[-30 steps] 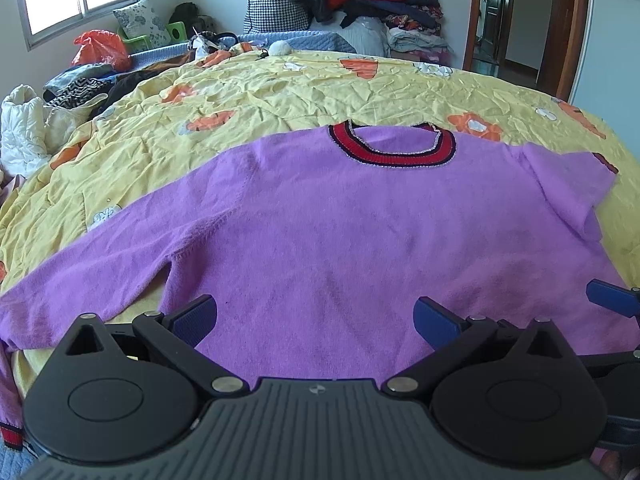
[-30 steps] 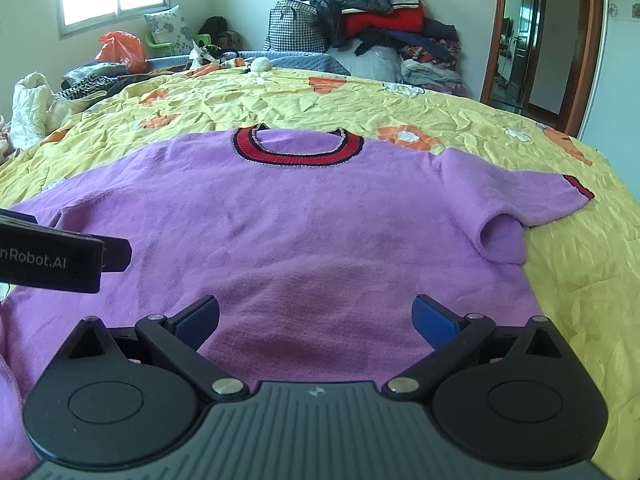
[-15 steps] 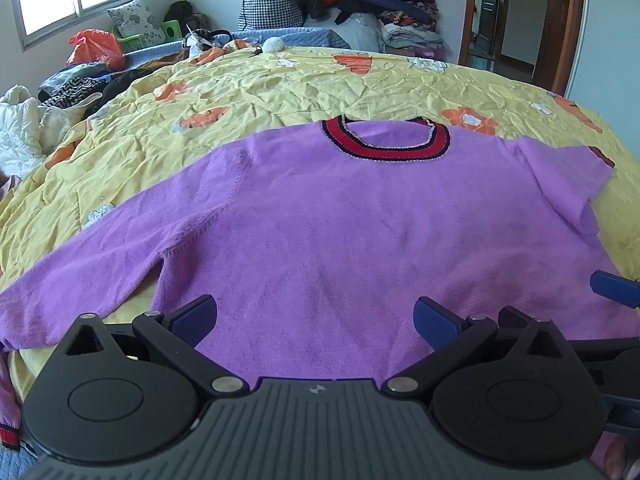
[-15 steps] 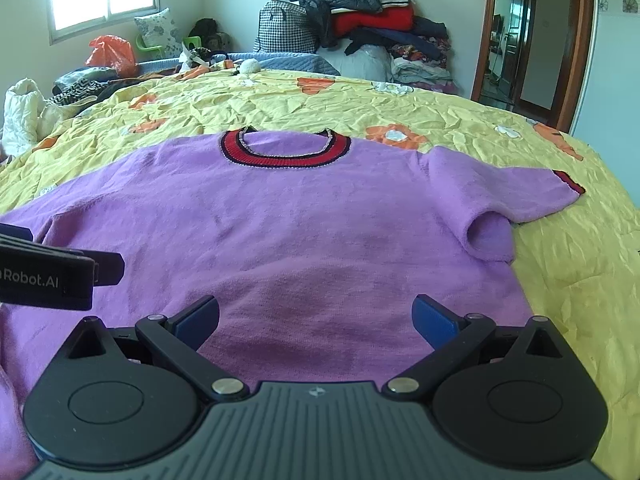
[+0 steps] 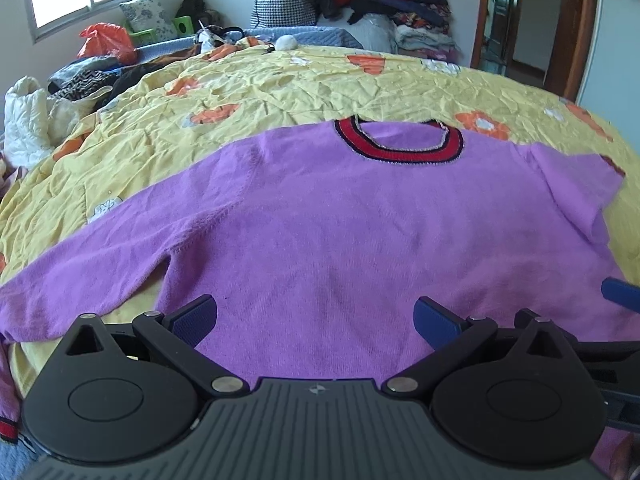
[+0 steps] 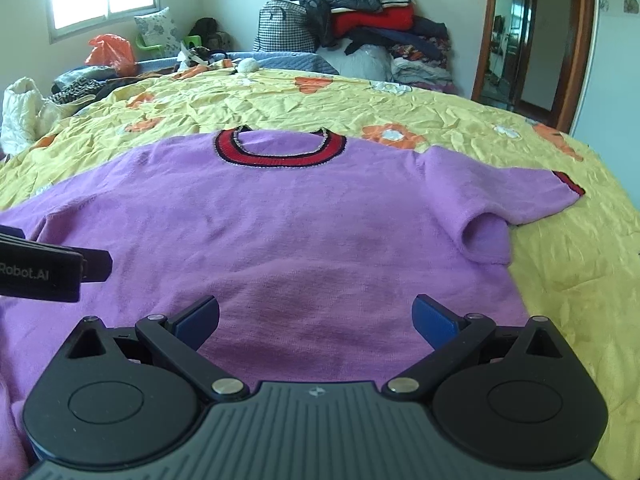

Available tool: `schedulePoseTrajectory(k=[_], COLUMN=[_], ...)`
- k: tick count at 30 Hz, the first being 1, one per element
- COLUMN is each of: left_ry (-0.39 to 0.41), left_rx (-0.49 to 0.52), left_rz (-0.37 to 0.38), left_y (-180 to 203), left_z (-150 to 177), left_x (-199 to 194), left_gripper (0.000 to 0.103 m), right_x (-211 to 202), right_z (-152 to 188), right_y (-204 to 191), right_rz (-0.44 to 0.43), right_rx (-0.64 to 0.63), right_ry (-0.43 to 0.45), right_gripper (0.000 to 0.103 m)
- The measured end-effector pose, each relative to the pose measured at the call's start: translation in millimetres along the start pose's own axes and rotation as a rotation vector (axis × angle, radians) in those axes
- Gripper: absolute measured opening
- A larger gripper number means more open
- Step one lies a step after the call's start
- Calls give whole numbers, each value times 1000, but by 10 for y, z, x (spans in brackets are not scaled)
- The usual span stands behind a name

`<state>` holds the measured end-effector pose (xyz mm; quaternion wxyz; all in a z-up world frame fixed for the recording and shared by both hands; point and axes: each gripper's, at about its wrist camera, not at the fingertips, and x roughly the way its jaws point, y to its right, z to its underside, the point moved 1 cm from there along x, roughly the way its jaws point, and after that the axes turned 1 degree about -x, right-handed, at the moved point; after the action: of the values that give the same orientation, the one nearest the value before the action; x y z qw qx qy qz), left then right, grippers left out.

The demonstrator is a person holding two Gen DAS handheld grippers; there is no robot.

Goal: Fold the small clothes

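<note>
Both tongs, left tongs point(image 5: 316, 316) and right tongs point(image 6: 316, 316), have drifted slightly nearer the purple sweater point(image 5: 360, 220), jaws apart and empty. Folding hasn't begun; next, I'd guess, each must pinch the hem.

Home bedroom: bed point(image 5: 320, 80), heaped clothes point(image 6: 372, 12).

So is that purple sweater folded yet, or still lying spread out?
Mostly spread out. The purple sweater lies flat on the yellow bedsheet, collar showing; only its right sleeve is doubled back on itself.
</note>
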<state>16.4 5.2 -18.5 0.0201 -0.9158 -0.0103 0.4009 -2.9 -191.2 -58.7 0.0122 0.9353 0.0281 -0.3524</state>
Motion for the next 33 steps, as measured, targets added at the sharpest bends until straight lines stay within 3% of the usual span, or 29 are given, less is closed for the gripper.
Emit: schedulePoseTrajectory(k=[3,10,16,18,23,26,31,33], left_ry=[-13,45,143,137,53,53,67,57], left_rx=[16,41,5,33,19,29,60,64], left_rz=[18,-16,-12,7,121,113,83,72], left_y=[20,70,53,101,188,275,390,399], left_z=[-8,21,-21,-94,-309,-363,-327,-278], left_x=[8,-36,-50,5,310,421,544,603], left_gripper=[103,103,103,103,103,103,103,103], right_x=[29,60,168,206,357,427,588,716], right_z=[-18,-29,-116,-168,-347,-467,-670,-782], right_y=[-24,-20,146,317,814,1246,2018,2440], right_rz=[25,28,48,52,167,161,237,188], right_rx=[-20,-19,-43,-45,-73,-13,36,90], right_ry=[-4,-9,20,64,124,115,113,72], right_gripper=[103,103,103,103,103,103,103,103])
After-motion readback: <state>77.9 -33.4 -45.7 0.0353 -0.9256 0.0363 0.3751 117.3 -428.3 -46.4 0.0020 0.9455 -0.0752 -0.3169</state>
